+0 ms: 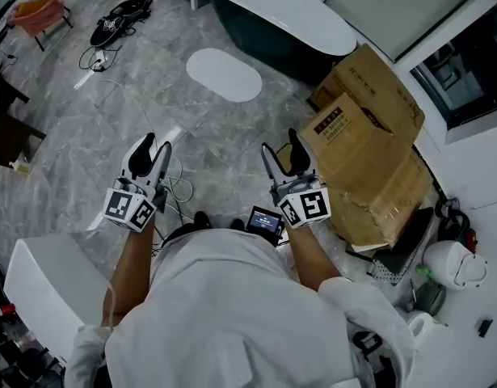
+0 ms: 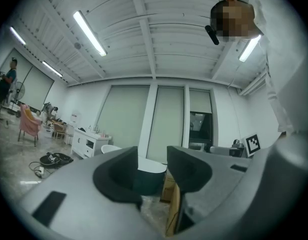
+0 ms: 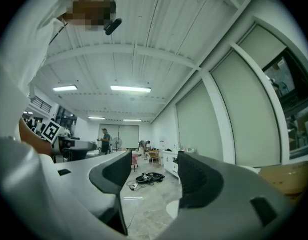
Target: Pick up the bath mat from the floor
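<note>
The bath mat [image 1: 224, 73] is a white oval lying flat on the grey marble floor, just in front of the dark green bathtub [image 1: 280, 14]. Both grippers are held up at waist height, well short of the mat and pointing toward it. My left gripper [image 1: 155, 153] stands open with nothing between its jaws; in the left gripper view [image 2: 152, 166] the tub's end shows through the gap. My right gripper [image 1: 280, 148] is open and empty too. In the right gripper view [image 3: 154, 171] an edge of the mat [image 3: 172, 207] shows low on the floor beside the right jaw.
Large cardboard boxes [image 1: 369, 136] are stacked close on the right, next to the tub. A black bag [image 1: 119, 18] and loose cables [image 1: 94, 59] lie far left on the floor, a pink chair [image 1: 38, 10] beyond. A white counter [image 1: 38, 289] is at lower left. People stand far off.
</note>
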Action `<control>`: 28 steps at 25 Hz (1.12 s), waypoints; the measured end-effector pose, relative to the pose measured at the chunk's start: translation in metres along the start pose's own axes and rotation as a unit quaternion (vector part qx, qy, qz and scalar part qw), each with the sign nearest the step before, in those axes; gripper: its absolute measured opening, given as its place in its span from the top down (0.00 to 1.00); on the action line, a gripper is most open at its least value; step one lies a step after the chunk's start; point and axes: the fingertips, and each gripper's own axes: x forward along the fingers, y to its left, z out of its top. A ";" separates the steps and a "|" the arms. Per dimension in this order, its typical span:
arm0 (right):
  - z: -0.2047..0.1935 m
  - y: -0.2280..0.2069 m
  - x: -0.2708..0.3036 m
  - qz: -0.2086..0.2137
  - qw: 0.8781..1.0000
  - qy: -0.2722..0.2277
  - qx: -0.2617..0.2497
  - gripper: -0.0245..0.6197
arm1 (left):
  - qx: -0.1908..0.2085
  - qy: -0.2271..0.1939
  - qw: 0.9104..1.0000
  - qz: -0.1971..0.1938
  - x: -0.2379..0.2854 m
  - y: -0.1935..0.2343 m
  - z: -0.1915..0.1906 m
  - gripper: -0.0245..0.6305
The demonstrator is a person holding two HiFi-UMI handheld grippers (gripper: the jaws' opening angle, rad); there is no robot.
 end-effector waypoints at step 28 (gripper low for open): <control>-0.044 -0.016 -0.018 0.061 0.996 0.035 0.051 0.54 | -0.021 0.013 0.999 0.034 -0.006 -0.037 -0.032 0.69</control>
